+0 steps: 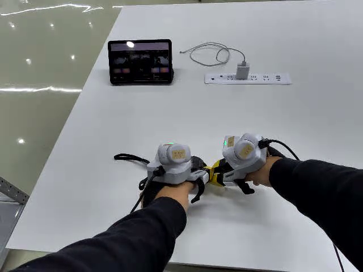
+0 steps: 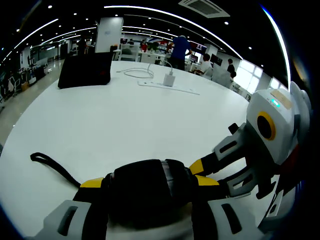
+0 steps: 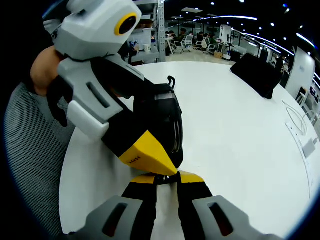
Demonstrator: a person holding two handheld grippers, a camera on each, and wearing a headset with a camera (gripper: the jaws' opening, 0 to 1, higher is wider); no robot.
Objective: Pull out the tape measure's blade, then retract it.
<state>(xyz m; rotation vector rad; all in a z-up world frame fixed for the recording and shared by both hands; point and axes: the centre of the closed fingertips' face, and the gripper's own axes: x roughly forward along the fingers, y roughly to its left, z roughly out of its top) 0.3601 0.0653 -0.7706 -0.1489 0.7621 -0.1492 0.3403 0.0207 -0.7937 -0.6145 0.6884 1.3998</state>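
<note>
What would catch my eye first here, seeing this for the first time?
Two hand-held grippers meet at the near edge of the white table: the left gripper clamps a black tape measure, and the right gripper points at it with its yellow-tipped jaws pinched together. Further back, a dark tablet stands at the left, with a white power strip to its right.

Head view: high behind the person's arms, facing forward and down over the white table (image 1: 142,113); left gripper (image 1: 203,173) and right gripper (image 1: 218,173) near, low centre; tablet (image 1: 140,61) far, upper left
Left gripper view: low over the table, close behind the tape measure (image 2: 150,192), facing the tablet at upper left
Right gripper view: low, facing the left gripper very near at upper left; tablet small, upper right
Shared: tape measure and tablet in all three
</note>
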